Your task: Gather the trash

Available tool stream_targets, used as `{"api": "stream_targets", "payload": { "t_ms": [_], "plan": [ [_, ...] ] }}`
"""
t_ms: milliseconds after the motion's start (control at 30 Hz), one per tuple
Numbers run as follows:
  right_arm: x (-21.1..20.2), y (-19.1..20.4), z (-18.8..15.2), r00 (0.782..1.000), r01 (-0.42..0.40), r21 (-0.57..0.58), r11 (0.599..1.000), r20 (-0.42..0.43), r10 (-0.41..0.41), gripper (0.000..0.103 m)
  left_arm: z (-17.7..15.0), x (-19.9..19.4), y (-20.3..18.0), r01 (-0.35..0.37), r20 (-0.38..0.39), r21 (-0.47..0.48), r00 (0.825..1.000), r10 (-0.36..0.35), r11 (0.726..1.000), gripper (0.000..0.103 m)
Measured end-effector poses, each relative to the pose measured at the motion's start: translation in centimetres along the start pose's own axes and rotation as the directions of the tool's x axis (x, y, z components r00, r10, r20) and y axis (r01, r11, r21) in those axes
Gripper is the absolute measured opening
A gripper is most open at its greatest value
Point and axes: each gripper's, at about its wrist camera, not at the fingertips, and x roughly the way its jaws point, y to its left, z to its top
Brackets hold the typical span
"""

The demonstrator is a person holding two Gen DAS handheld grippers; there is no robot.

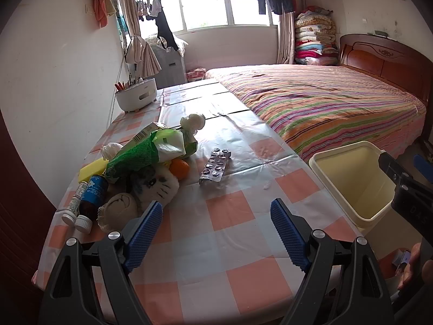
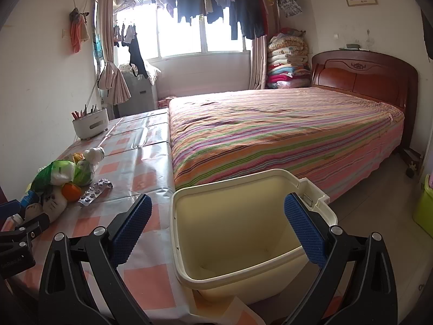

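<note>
At the far left of the table [image 1: 189, 243], covered with a pink and white checked cloth, we saw a heap of small things lying close together. Two small bottles [image 1: 84, 205] with white caps lay on their sides at the near edge of the heap, and a yellow block [image 1: 92, 169] lay just behind them. A rolled beige sock [image 1: 119, 208] touched a white soft toy [image 1: 159, 187] with a drawn face. Above the toy rested a green and white plastic bag [image 1: 151, 149], and an orange fruit [image 1: 179, 168] looked out from under it. A white crumpled lump [image 1: 192, 122] sat at the far end of the bag.

Just to the right of the heap, apart from it, a silver pill strip [image 1: 215, 169] lay flat on the cloth. A small white scrap [image 1: 266, 185] lay alone further right, near the edge of the table.

Our left gripper [image 1: 216, 234] hovered above the cloth with its jaws wide apart and nothing between them.

A cream bin [image 2: 189, 243] stood on the floor, touching the right edge of the table, and we could see nothing inside it. Our right gripper [image 2: 217, 231] was above the bin's mouth, jaws also wide apart and holding nothing.

To the right stood a bed [image 2: 284, 124] with a striped cover.
</note>
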Motion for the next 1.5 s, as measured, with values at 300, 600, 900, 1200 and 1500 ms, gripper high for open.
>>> {"api": "stream_targets", "payload": {
  "t_ms": [300,600,900,1200,1500],
  "plan": [
    [0.0,0.1,-0.1,1.000,-0.003,-0.002,1.000,-0.002,0.003,0.097,-0.1,-0.1,0.7,-0.004,0.001,-0.013,1.000,0.004,1.000,0.080],
    [0.0,0.6,-0.1,1.000,-0.010,-0.013,1.000,-0.001,0.010,0.097,-0.2,0.2,2.6,-0.017,-0.019,-0.064,1.000,0.015,0.998,0.080],
    [0.0,0.8,0.0,1.000,-0.014,-0.015,1.000,0.000,0.014,0.097,-0.5,0.4,3.2,-0.033,-0.026,-0.073,0.999,0.031,0.997,0.080],
    [0.1,2.0,0.0,0.999,-0.032,-0.024,0.999,0.000,0.032,0.097,-0.6,0.1,3.9,-0.044,-0.014,-0.078,0.999,0.043,0.996,0.080],
    [0.3,3.8,0.1,0.998,-0.056,-0.040,0.998,-0.003,0.056,0.097,-0.8,-0.1,5.0,-0.055,-0.012,-0.087,0.998,0.055,0.995,0.080]
  ]
}}
